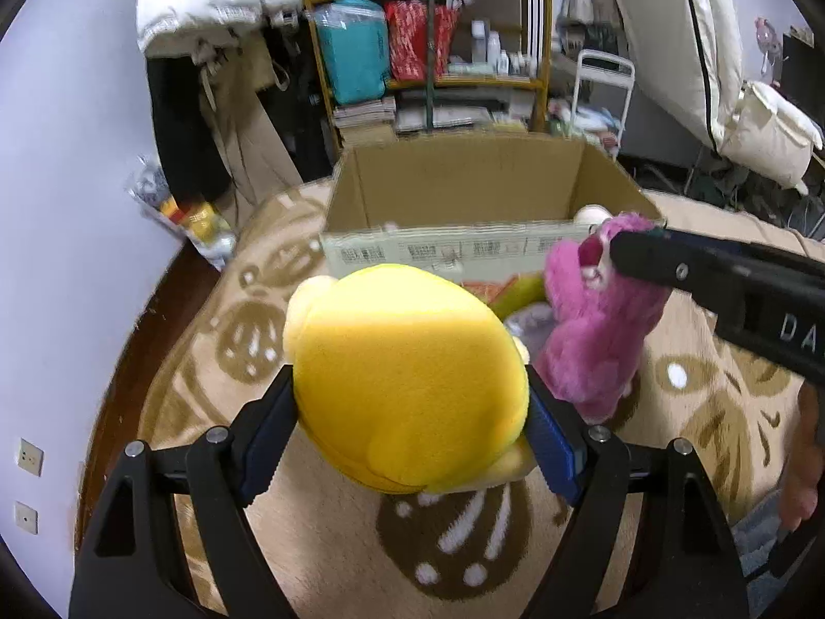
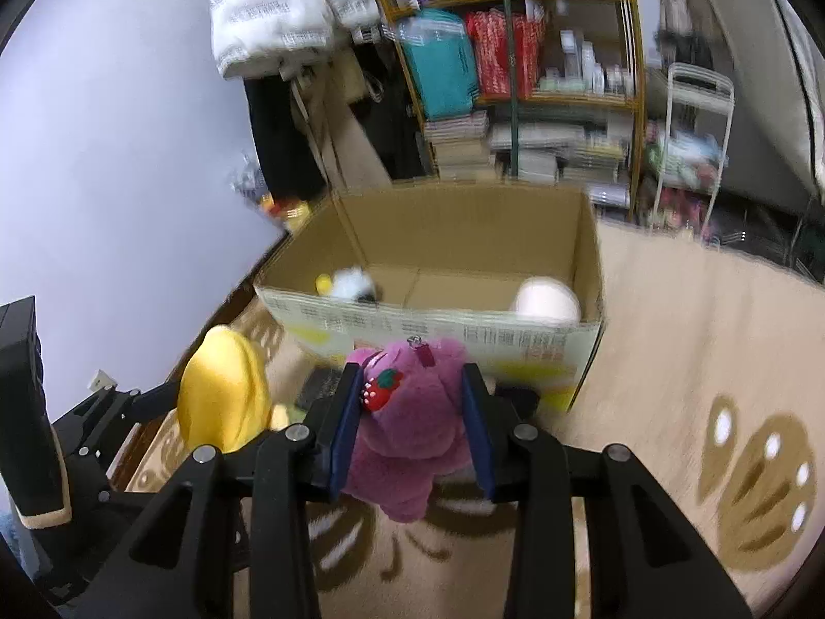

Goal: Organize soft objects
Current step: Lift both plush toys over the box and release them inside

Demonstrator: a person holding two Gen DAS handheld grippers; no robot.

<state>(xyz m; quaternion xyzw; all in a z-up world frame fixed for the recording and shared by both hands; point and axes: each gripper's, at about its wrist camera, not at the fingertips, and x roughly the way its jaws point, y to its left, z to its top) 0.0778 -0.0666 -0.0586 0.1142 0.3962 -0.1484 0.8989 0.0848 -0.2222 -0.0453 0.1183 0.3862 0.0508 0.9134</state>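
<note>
A yellow plush toy (image 1: 407, 361) fills the space between the blue pads of my left gripper (image 1: 410, 387), which is shut on it above the rug. To its right hangs a pink furry plush (image 1: 593, 340), clamped at the head by my right gripper (image 1: 619, 253). In the right wrist view that right gripper (image 2: 410, 387) is shut on the pink plush (image 2: 412, 428), which bears a strawberry charm. The yellow plush (image 2: 221, 397) shows at lower left. Ahead stands an open cardboard box (image 2: 438, 330) holding a white-and-black plush (image 2: 353, 283) and a white round plush (image 2: 546, 302).
A beige patterned rug (image 1: 464, 541) covers the floor. Behind the box stand a crowded bookshelf (image 1: 428, 51) and a white wire rack (image 1: 603, 82). A clear bag of items (image 1: 196, 216) leans on the left wall. A greenish-yellow soft item (image 1: 521, 294) lies by the box front.
</note>
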